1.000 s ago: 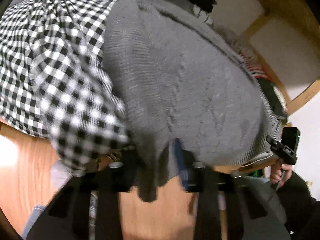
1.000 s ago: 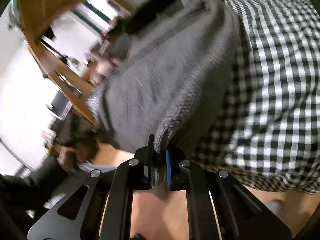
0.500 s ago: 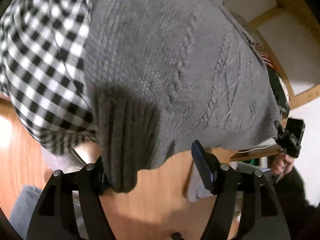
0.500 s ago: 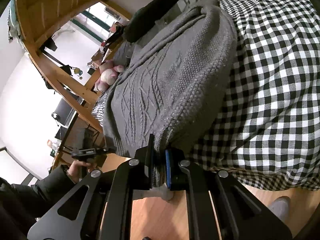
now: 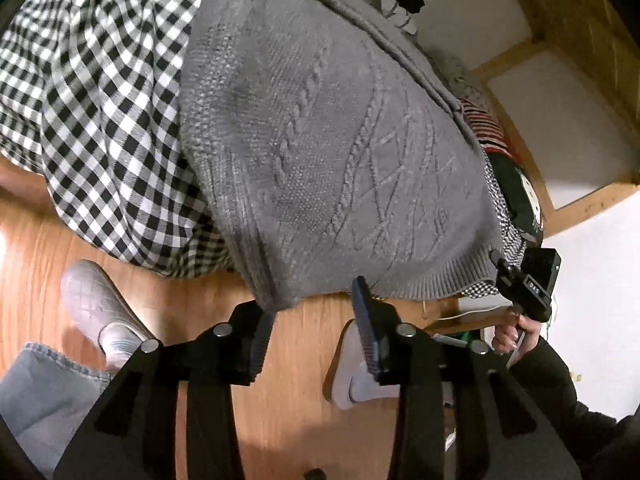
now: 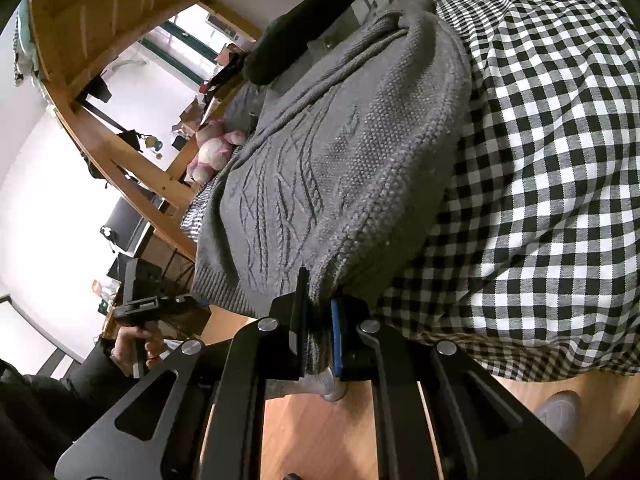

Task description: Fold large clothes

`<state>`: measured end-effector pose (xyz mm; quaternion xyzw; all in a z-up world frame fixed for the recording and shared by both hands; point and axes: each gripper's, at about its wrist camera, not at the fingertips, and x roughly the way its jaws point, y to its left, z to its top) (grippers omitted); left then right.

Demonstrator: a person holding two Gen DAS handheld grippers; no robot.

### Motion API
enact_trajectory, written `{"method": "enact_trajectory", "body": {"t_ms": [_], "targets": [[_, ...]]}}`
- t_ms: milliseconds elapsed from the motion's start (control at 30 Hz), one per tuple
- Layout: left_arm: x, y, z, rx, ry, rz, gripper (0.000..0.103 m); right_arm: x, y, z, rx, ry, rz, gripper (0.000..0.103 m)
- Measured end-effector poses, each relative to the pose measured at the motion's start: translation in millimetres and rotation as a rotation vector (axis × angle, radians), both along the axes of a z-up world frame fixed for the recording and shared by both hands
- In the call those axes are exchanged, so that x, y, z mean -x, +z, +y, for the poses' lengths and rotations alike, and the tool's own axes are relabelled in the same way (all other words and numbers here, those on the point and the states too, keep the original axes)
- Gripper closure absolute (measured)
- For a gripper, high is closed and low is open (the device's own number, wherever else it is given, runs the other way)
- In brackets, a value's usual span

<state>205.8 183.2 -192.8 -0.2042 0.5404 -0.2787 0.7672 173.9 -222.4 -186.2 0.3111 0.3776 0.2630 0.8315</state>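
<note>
A grey cable-knit sweater point(image 5: 328, 152) lies folded on a bed with a black-and-white check sheet point(image 5: 100, 128). Its folded corner hangs over the bed's edge, just above the left finger of my left gripper point(image 5: 314, 300). That gripper's jaws are closing with only floor showing between them; the pads press on nothing. In the right wrist view the sweater point(image 6: 340, 184) runs away from me, and my right gripper point(image 6: 318, 300) is shut on its near edge. My right gripper point(image 5: 528, 284) also shows at the sweater's hem in the left wrist view.
A wooden floor point(image 5: 304, 420) lies below the bed's edge, with the person's feet in grey slippers point(image 5: 96, 304) on it. A wooden bed frame point(image 6: 132, 160), a pink soft toy point(image 6: 212, 152) and a dark garment point(image 6: 304, 28) lie beyond the sweater.
My left gripper let go of the sweater's fold, opened wide, then narrowed and drew back from the bed. The right gripper kept its hold and stayed in place.
</note>
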Motion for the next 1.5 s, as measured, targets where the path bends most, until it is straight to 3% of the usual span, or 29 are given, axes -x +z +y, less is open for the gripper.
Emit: {"method": "enact_trajectory", "body": {"t_ms": [133, 200, 233, 267, 300, 533, 667, 833, 1067, 1367, 1500], "targets": [[-18, -13, -5, -0.034, 0.009, 0.014, 0.054, 0, 0, 2, 0.005, 0.004, 0.002, 0.093], [-30, -17, -5, -0.012, 0.028, 0.02, 0.054, 0, 1, 4, 0.011, 0.007, 0.003, 0.093], [-35, -18, -3, 0.021, 0.027, 0.03, 0.056, 0, 1, 4, 0.009, 0.007, 0.006, 0.093], [-37, -16, -1, 0.043, 0.031, 0.03, 0.066, 0, 2, 4, 0.014, 0.003, 0.009, 0.093], [-38, -14, 1, 0.072, 0.038, 0.026, 0.1, 0, 2, 3, 0.014, 0.001, 0.01, 0.093], [-34, 26, 28, 0.335, 0.089, -0.039, 0.099, 5, 32, -21, -0.265, -0.051, -0.097, 0.094], [-46, 57, 46, 0.44, 0.138, -0.098, 0.1, -6, 48, -33, -0.334, -0.082, -0.131, 0.094], [-67, 84, 59, 0.457, 0.158, -0.139, 0.1, -26, 69, -51, -0.421, -0.142, -0.184, 0.094], [-94, 112, 76, 0.546, 0.208, -0.156, 0.1, -58, 99, -77, -0.505, -0.233, -0.226, 0.094], [-174, 153, 60, 0.5, 0.197, -0.185, 0.1, -133, 138, -87, -0.523, -0.233, -0.267, 0.094], [-211, 166, 58, 0.481, 0.19, -0.2, 0.1, -172, 156, -93, -0.486, -0.232, -0.273, 0.094]]}}
